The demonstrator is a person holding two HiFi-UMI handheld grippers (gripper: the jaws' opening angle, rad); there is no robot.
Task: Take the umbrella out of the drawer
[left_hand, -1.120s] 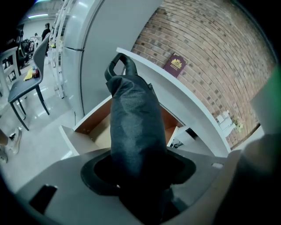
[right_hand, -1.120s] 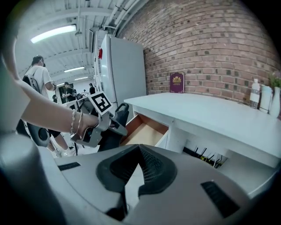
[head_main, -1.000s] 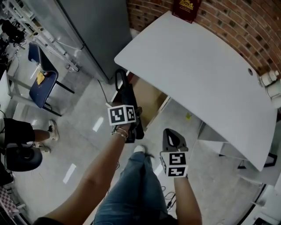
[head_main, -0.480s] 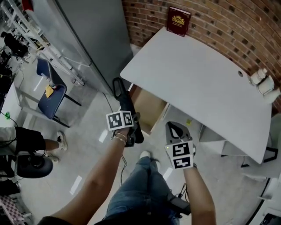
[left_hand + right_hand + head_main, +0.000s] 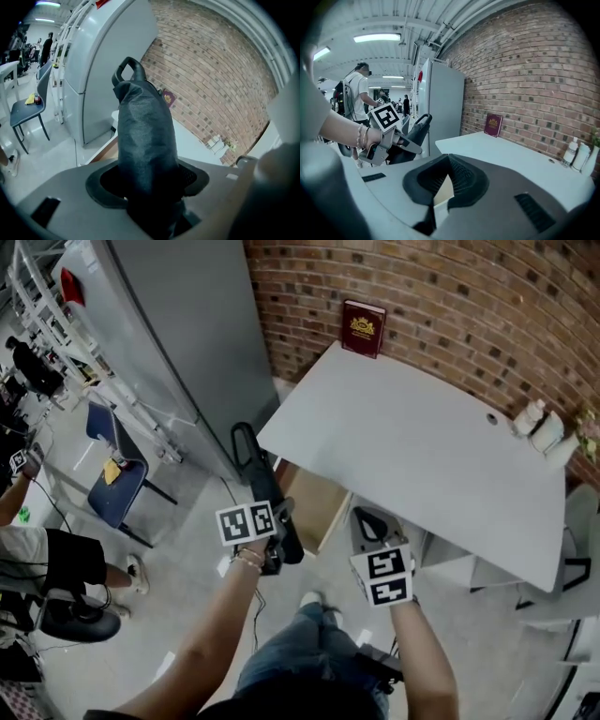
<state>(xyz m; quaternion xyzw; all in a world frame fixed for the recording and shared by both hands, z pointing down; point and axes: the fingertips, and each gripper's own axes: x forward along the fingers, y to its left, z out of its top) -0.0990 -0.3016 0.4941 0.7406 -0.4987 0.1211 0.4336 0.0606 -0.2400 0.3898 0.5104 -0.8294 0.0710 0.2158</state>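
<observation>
Fingers [image 5: 104, 190] of the left gripper [image 5: 147, 197] are wrapped round the umbrella [image 5: 143, 136], spread fairly wide because the folded bundle fills the gap, and both pads bear on the fabric. That's a firm hold, up in the open air.

Biggest thing first: the worktop [image 5: 422, 427] spreads out ahead of those fingers and off to their right. Under its near corner, just below and beyond the fingers, the drawer [image 5: 314, 507] stands pulled open, tan inside. The umbrella is clear of it, out over the floor beside that corner.

How will it handle? It looks light, and it looks soft on the outside: loose black cloth over a stiff folded core. My read is that the cloth can slide on what's underneath, so a squeeze across the thick middle, where the fingers sit now, looks like the sound place to hold it.

Its long axis runs straight along the line of the fingers, tilting up and away from them toward the brick wall [image 5: 211, 79]. Most of its length sticks out past the fingertips, and a short butt end sits back behind them by the wrist.

Over to the right gripper [image 5: 444, 180]: tips together, nothing between them, carried empty beside the left one.

Smallest last: the loop handle [image 5: 127, 70] caps the far end, well beyond the fingers.
</observation>
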